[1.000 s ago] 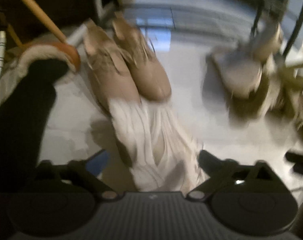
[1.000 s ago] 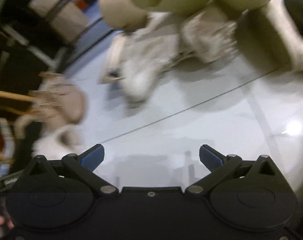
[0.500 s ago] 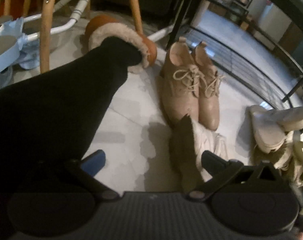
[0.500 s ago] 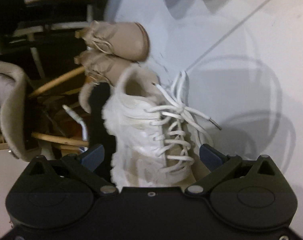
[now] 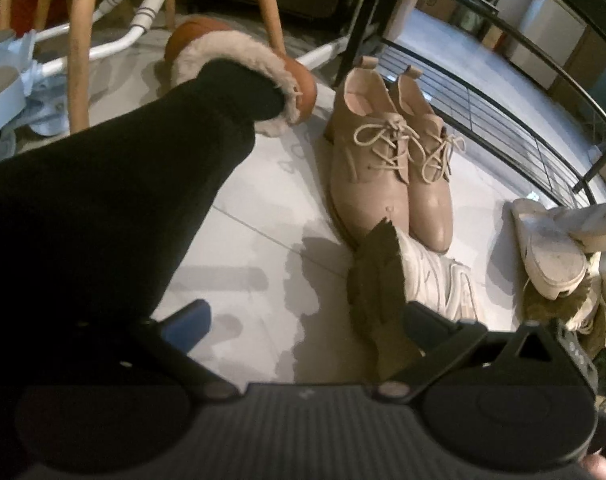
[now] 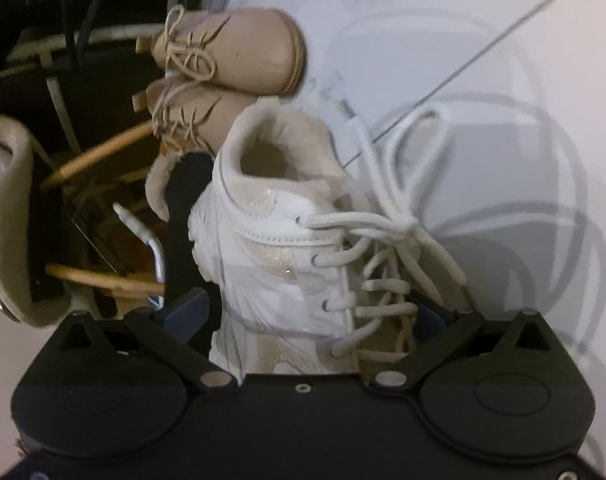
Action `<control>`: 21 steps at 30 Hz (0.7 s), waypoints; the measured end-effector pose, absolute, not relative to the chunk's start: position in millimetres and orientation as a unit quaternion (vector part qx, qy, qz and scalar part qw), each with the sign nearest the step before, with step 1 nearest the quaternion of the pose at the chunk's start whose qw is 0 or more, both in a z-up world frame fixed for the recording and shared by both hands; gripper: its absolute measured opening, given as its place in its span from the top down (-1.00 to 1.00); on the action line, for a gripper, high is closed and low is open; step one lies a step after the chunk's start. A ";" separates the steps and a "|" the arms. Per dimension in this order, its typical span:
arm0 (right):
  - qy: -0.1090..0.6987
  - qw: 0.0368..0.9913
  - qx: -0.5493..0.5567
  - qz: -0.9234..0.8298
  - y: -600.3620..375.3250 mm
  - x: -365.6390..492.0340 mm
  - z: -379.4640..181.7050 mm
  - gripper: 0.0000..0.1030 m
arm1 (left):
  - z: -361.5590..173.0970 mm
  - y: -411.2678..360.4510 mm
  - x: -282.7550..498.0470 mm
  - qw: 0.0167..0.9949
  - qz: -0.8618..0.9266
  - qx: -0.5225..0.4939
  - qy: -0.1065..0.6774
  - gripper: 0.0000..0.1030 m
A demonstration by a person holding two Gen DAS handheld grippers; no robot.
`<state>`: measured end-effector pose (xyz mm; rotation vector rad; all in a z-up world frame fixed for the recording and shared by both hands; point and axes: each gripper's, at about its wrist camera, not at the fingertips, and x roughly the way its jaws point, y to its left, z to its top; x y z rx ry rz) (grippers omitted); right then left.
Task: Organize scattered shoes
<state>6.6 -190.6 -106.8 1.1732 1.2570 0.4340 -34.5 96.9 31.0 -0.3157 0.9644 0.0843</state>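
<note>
A white laced sneaker (image 6: 303, 264) lies between the fingers of my right gripper (image 6: 311, 312); the jaws stand wide on either side of it. The same sneaker (image 5: 435, 276) shows in the left wrist view, behind a dark blurred shape (image 5: 379, 292) that I cannot identify. A pair of beige lace-up shoes (image 5: 387, 168) stands side by side on the floor just beyond it, also in the right wrist view (image 6: 227, 68). My left gripper (image 5: 307, 320) is open over bare tile, empty.
A black-trousered leg (image 5: 115, 200) in a brown fur-lined boot (image 5: 243, 76) fills the left. Wooden chair legs (image 5: 79, 52) and a white frame (image 5: 103, 40) stand behind. A black metal rack (image 5: 503, 92) runs at right, with a pile of pale shoes (image 5: 555, 248) beside it.
My right gripper swung from the far shoe pile to the white sneaker and closed in around it. My left gripper pulled back and steadied; the beige pair now sits farther off.
</note>
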 end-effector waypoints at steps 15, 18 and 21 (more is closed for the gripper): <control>0.499 0.768 0.382 0.123 -189.6 -26.2 -48.9 -0.67 | 25.5 97.5 -32.6 0.867 0.052 -0.163 0.469 -0.99; 0.468 0.827 0.297 0.097 -192.4 -32.4 -25.3 -0.61 | 25.3 96.6 -32.7 0.867 0.053 -0.163 0.468 -0.99; 0.457 0.850 0.258 0.044 -193.7 -38.5 -15.0 -0.60 | 24.4 95.1 -31.9 0.866 0.055 -0.159 0.471 -0.99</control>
